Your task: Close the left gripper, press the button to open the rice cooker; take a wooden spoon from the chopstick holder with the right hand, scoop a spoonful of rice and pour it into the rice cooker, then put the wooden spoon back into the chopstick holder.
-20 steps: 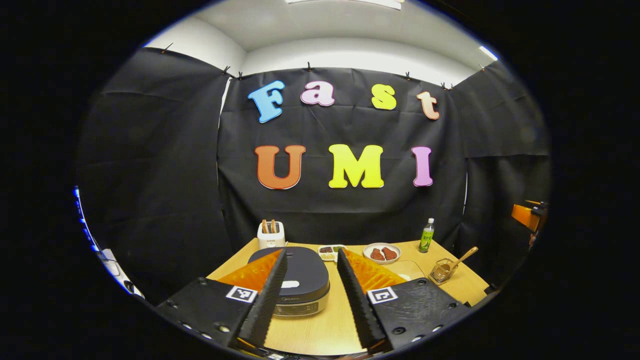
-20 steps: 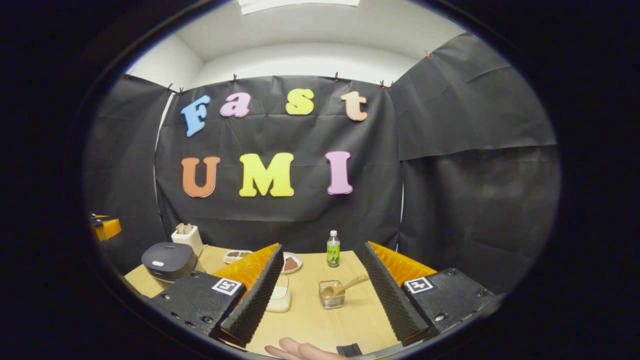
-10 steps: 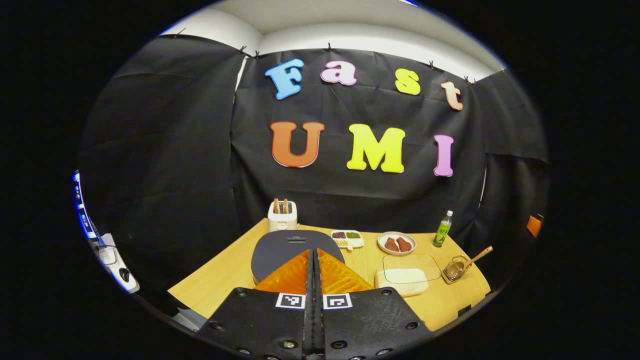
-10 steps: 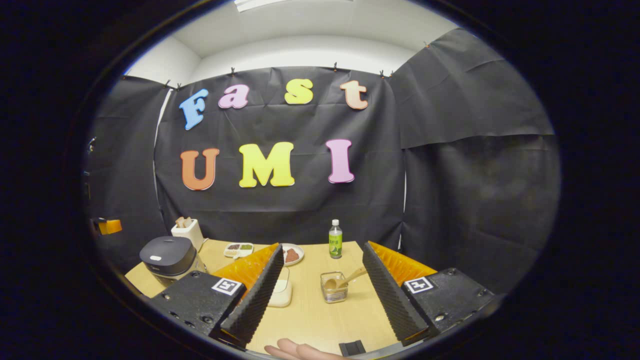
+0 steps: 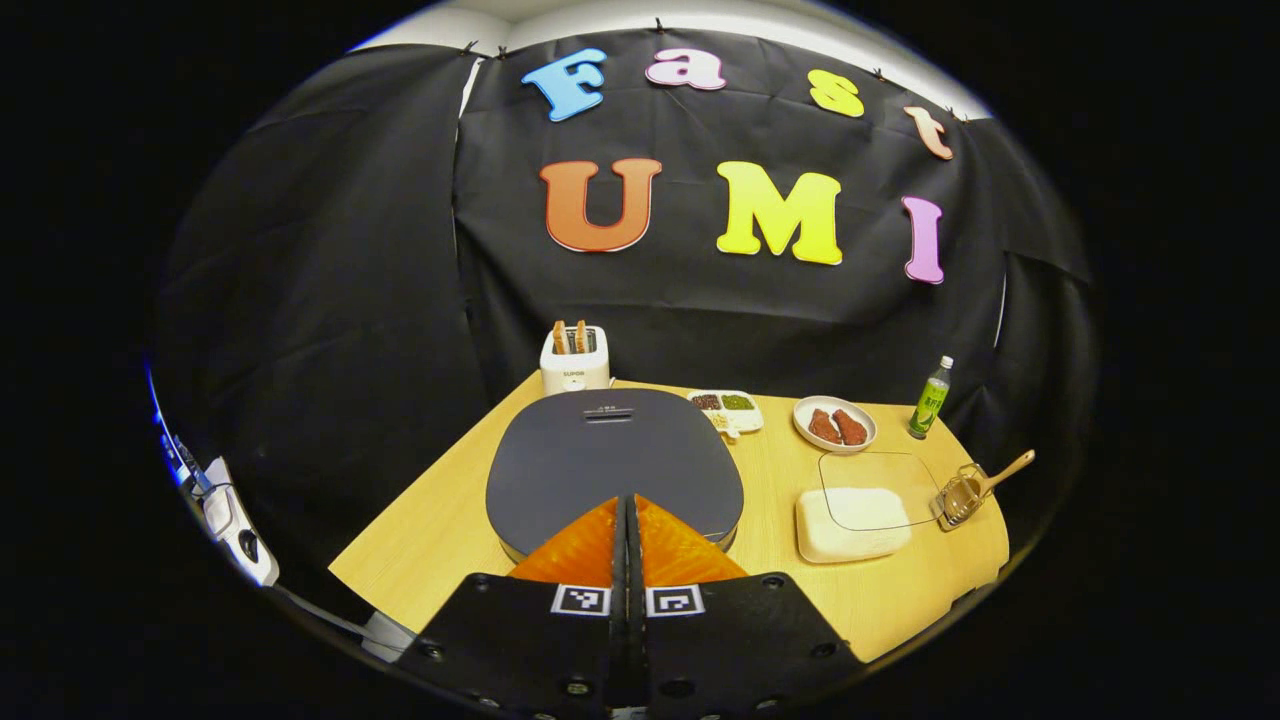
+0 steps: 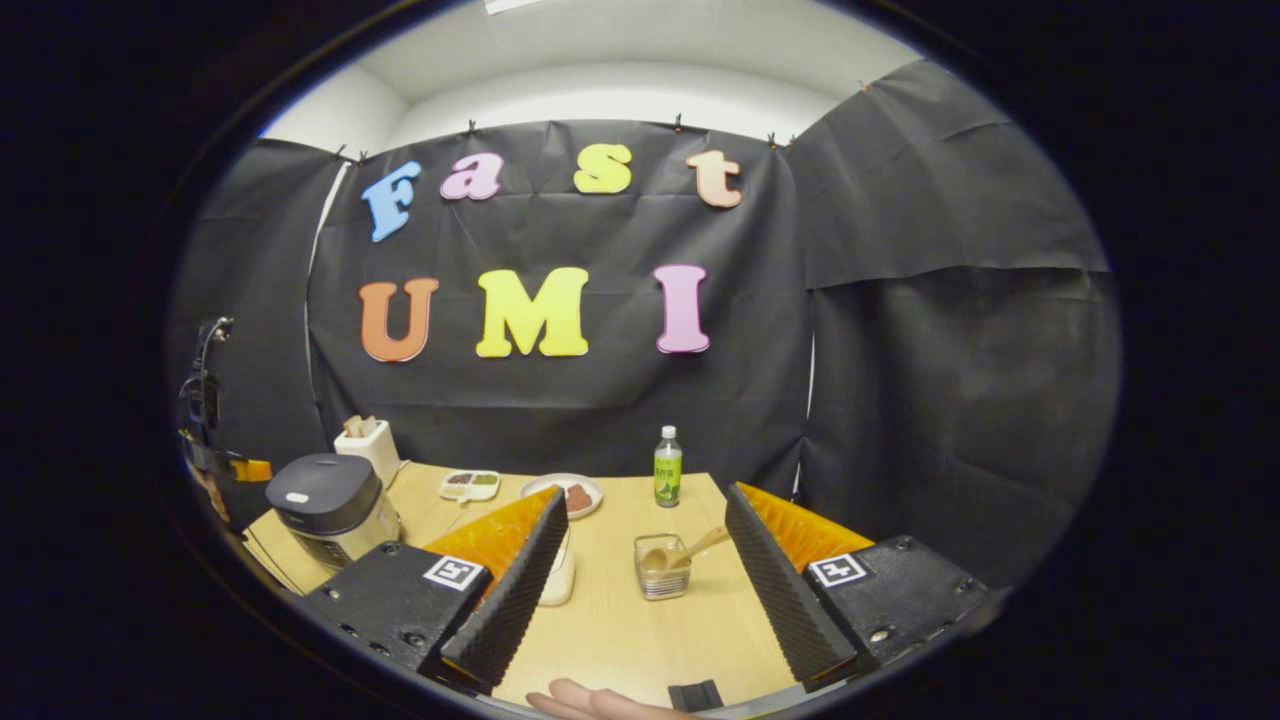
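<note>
Rice cooker [image 5: 615, 465] — in the left gripper view, a dark, flat, rounded lid is sitting shut on the wooden table [image 5: 440, 525], with a slot-shaped vent near its far edge. The left gripper [image 5: 627, 505] is hovering over the near edge of that lid, its fingers pressing flat against each other with nothing between them; whether the tips are touching the lid cannot be told. Right of the cooker, a pale rice box [image 5: 850, 520] with a clear lid is lying on the table. Just beside it, the chopstick holder [image 5: 957, 497] is standing with the wooden spoon [image 5: 1000, 473] leaning out of it, handle angling up and to the right. A toaster [image 5: 574, 362], a small divided dish [image 5: 727, 408], a plate [image 5: 835, 425] and a green bottle [image 5: 932, 385] are lining the far side.

In the right gripper view, the rice cooker [image 6: 325, 505] is sitting at the far left, lid down, a pale spot on top. The right gripper [image 6: 645, 510] is holding well above the table, jaws spread wide and gripping nothing. Between its fingers, farther off, the chopstick holder [image 6: 660, 570] is showing the wooden spoon [image 6: 690, 550] resting bowl-down — handle tilting right. A hand [image 6: 590, 700] is appearing at the bottom edge.
</note>
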A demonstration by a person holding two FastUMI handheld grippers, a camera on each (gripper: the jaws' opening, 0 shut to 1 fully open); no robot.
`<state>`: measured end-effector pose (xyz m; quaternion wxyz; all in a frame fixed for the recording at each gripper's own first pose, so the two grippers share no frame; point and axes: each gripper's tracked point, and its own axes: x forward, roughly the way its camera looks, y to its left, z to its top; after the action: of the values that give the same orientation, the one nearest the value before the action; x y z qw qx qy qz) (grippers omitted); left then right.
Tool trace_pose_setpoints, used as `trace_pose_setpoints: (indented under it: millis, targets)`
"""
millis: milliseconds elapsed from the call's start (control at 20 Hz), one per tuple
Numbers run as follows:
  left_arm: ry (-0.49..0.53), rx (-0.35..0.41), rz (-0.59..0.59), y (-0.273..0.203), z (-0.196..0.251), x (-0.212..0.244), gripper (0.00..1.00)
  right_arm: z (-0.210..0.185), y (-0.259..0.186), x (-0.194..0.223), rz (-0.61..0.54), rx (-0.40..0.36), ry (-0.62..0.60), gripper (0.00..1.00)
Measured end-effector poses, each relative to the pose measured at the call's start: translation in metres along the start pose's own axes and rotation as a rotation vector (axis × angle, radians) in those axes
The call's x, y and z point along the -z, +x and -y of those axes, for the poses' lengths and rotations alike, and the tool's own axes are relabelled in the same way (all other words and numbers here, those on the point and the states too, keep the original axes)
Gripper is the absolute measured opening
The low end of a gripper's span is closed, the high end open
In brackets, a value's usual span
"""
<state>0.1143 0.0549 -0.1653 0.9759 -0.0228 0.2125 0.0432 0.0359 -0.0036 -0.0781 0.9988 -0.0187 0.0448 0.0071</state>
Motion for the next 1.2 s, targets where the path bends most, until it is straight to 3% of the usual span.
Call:
trace_pose_setpoints:
  millis: [300, 700, 1000, 1200]
  targets:
    - [0.002, -0.004, -0.051, 0.03, -0.003, 0.017, 0.0, -0.008, -0.003, 0.021, -0.038, -0.039, 0.038, 0.99]
    - [0.03, 0.022, -0.122, 0.04, 0.001, 0.038, 0.0, -0.01, -0.002, 0.027, -0.029, -0.037, 0.022, 1.0]
    - [-0.13, 0.107, -0.161, 0.04, 0.0, 0.041, 0.0, -0.014, -0.002, 0.032, -0.027, -0.044, 0.027, 1.0]
    - [-0.047, 0.039, -0.19, 0.043, 0.0, 0.043, 0.0, -0.016, -0.001, 0.037, -0.047, -0.035, 0.035, 1.0]
